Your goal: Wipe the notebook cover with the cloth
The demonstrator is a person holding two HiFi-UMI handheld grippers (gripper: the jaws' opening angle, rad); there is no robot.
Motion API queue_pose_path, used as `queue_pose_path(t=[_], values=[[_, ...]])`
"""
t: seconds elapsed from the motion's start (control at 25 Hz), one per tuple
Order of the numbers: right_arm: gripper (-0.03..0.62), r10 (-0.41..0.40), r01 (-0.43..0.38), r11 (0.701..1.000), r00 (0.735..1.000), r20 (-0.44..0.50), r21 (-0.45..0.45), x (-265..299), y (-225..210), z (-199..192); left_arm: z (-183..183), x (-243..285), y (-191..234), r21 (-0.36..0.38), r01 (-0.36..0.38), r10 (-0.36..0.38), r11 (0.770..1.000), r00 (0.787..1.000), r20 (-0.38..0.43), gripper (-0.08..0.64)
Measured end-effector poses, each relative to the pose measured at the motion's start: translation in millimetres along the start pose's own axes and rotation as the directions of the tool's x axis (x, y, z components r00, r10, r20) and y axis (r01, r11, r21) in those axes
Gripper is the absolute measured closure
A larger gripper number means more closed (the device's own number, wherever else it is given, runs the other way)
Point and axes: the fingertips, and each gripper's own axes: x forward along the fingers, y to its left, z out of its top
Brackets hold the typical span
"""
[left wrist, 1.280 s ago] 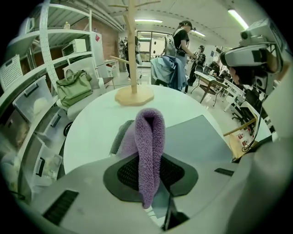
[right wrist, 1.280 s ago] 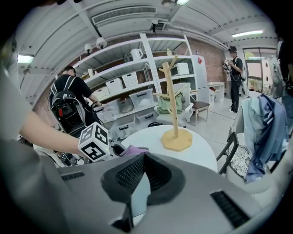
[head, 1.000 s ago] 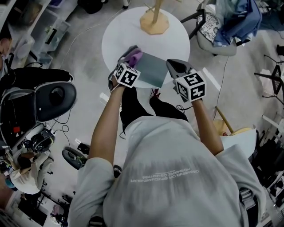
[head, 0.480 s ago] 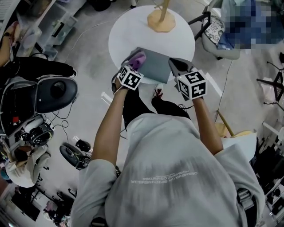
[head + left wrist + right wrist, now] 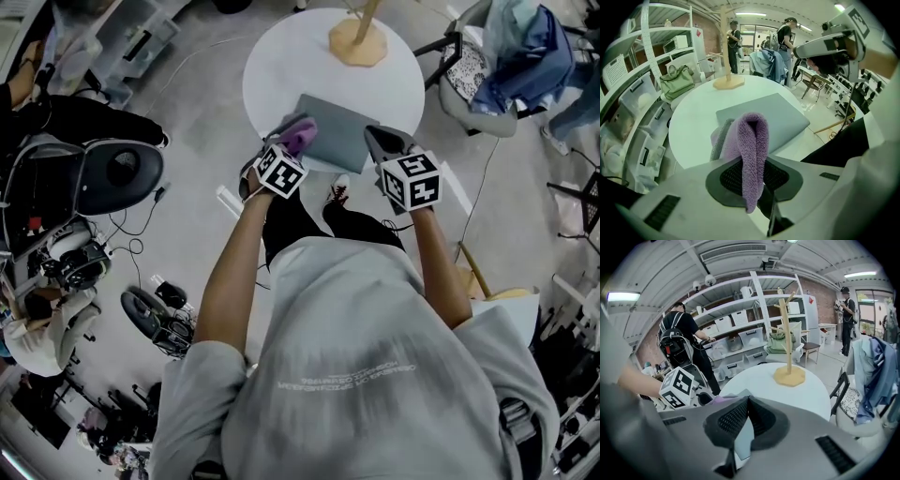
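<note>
A grey notebook [image 5: 345, 129] lies flat on the round white table [image 5: 281, 66], near its front edge. A folded purple cloth [image 5: 299, 137] rests at the notebook's near-left corner, and my left gripper [image 5: 293, 141] is shut on it. In the left gripper view the cloth [image 5: 751, 140] loops up between the jaws, with the notebook [image 5: 780, 117] just beyond. My right gripper [image 5: 373, 137] hovers over the notebook's right edge, its jaws together at the tips with nothing between them. In the right gripper view its pads [image 5: 733, 418] meet, with the notebook [image 5: 742, 439] showing below.
A wooden branch stand [image 5: 356, 42] sits at the table's far side. A chair draped with clothes [image 5: 511, 52] is at the right, a black office chair [image 5: 103, 178] at the left. Shelves with bins [image 5: 736, 341] and standing people [image 5: 787, 35] are behind.
The head view has shifted, so the table sits higher and further right in the picture. Both grippers keep their places at the notebook; the cloth stays in the left jaws.
</note>
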Motion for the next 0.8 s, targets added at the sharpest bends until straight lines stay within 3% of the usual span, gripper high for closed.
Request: queue_pose_path(t=[0.36, 0.52, 0.68, 0.8], values=[[0.591, 0.031, -0.031, 1.000, 1.000, 0.003, 0.001, 6, 9, -1, -12, -17, -20, 0.010, 0.083, -0.083, 0.996, 0.996, -0.027, 0.483], [0.591, 0.026, -0.026, 1.000, 1.000, 0.006, 0.007, 5, 4, 0, 20, -41, 6, -0.010, -0.020, 0.021, 1.000, 0.995, 0.101, 0.483], [0.591, 0.007, -0.007, 1.000, 1.000, 0.016, 0.026, 1, -1, 0, 59, -59, 36, -0.034, -0.125, 0.130, 0.992, 0.967, 0.221, 0.483], [0.591, -0.008, 0.007, 0.999, 1.000, 0.020, 0.045, -4, -3, -2, 86, -60, 51, -0.038, -0.148, 0.152, 0.988, 0.953, 0.263, 0.483]])
